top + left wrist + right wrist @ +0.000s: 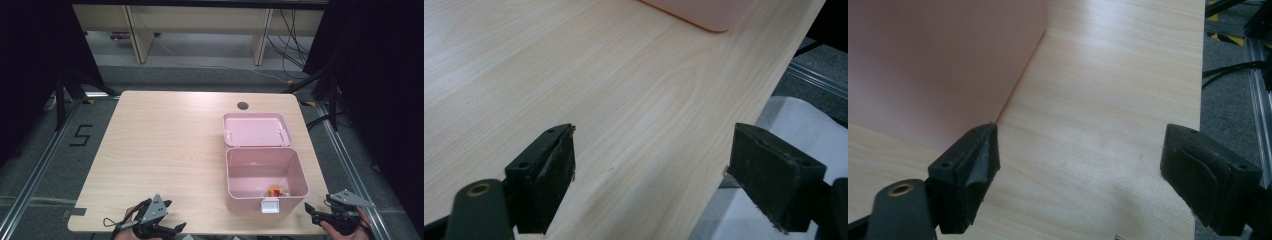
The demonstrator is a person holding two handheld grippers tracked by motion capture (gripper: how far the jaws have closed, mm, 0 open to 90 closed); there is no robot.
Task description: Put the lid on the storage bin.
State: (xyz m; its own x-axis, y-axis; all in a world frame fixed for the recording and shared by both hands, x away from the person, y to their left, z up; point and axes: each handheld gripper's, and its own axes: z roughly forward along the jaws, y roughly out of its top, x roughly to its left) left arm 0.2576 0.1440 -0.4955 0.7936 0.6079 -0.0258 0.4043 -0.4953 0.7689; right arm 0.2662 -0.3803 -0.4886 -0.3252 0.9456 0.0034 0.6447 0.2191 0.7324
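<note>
Currently both tongs are wide apart with nothing between them: left gripper [172,216] at the table's [165,150] near edge, right gripper [312,212] just beside the pink box's [265,172] near-right corner. Box sits on the right half, lid [256,129] flipped back, small coloured items [277,190] inside near the front wall.

A pink plastic storage box [265,172] stands on the right half of the pale wooden worktop [165,150], its hinged lid [256,129] lying open behind it. Small toy pieces [277,191] lie in its near corner. The left gripper [170,217] sits at the near edge, left of the box; the right gripper [312,212] just right of it.
</note>
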